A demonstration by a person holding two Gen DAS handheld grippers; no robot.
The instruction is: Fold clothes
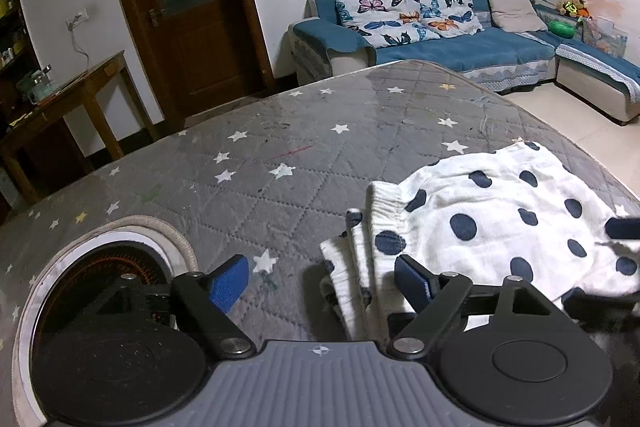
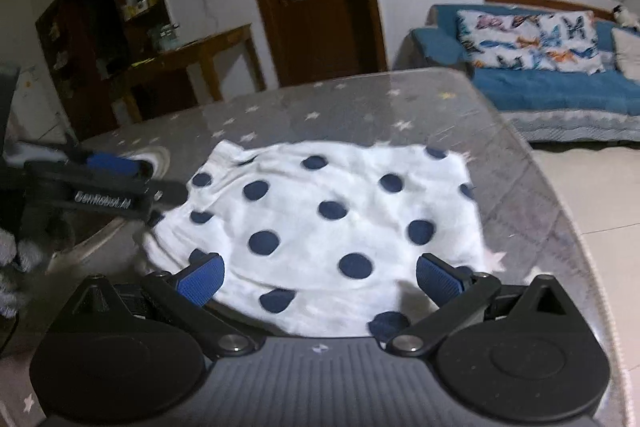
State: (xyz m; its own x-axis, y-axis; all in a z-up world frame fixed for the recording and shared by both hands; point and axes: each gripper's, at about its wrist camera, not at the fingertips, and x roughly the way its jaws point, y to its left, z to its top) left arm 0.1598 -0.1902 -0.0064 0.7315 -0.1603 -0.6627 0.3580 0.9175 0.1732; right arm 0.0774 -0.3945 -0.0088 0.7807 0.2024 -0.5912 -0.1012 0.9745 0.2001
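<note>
Left wrist view: left gripper (image 1: 322, 279) spread wide, empty, above the garment's folded edge.
Right wrist view: right gripper (image 2: 320, 277) spread wide, empty.
Garment: polka-dot cloth (image 2: 332, 223) lying folded on star-patterned table cover (image 1: 240, 163).

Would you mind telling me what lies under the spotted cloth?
The spotted cloth rests on a gray starred table cover. At its left edge, folded layers of the same cloth show beneath; anything else under it is hidden.
</note>
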